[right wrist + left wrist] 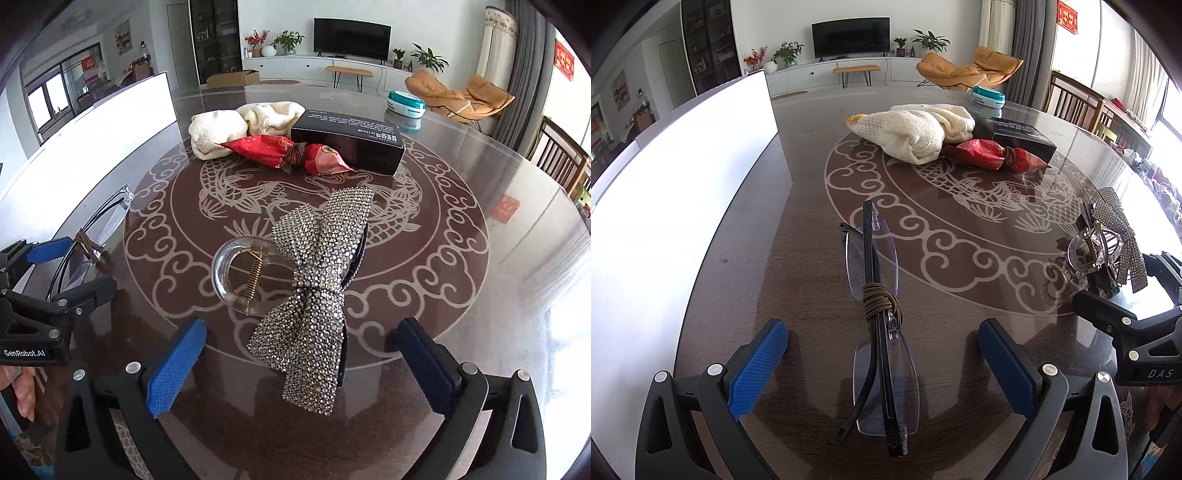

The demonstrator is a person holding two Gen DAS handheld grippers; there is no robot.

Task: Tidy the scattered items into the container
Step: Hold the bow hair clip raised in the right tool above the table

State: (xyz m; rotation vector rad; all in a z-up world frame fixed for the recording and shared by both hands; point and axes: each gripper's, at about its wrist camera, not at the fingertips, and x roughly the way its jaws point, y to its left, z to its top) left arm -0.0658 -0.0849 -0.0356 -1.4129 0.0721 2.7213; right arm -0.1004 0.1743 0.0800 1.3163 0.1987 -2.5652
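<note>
1. The left gripper (882,354) has its blue pads spread wide apart, one on either side of the folded glasses (877,332), and neither pad touches them.
2. The glasses lie flat on the table (798,192), a brown cord wound around their middle.
3. The right gripper (299,362) also stands wide apart, its pads flanking the rhinestone bow hair clip (317,291) without pressing it.
4. The hair clip rests on the table's carp pattern, its clear plastic loop and brass spring toward the left of the right wrist view.
5. Farther back, near the table's middle, a cream knitted cloth (240,125), a red wrapped packet (284,153) and a black box (351,142) lie bunched together, touching.
6. A teal round tin (406,102) sits beyond the box, apart from it.
7. The white container (683,177) stands along the table's left edge, just beside the glasses' side.
</note>
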